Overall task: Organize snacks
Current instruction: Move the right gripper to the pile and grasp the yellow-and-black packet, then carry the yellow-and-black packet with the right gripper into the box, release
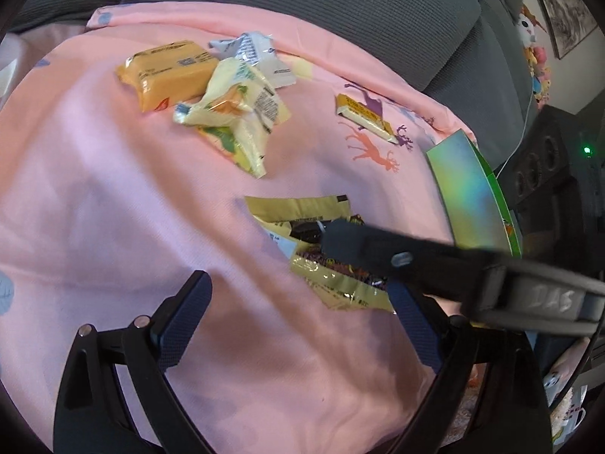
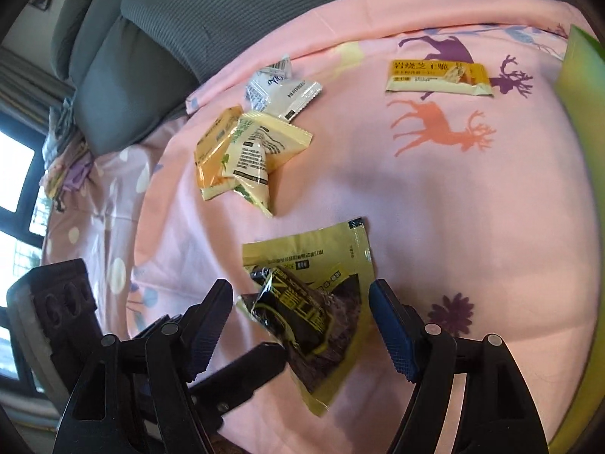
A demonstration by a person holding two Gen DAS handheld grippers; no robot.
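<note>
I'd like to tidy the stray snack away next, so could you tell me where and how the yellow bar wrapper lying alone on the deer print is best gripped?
Grip the yellow bar across its narrow width, near the middle, coming from above. It lies flat and long on the pink sheet, apart from the other snacks, so both long edges are free for the fingers.

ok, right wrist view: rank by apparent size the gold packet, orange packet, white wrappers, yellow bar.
1. gold packet, though it lies nearest the camera, so partly inflated.
2. orange packet, partly covered.
3. yellow bar and white wrappers: alike, unranked.
</note>
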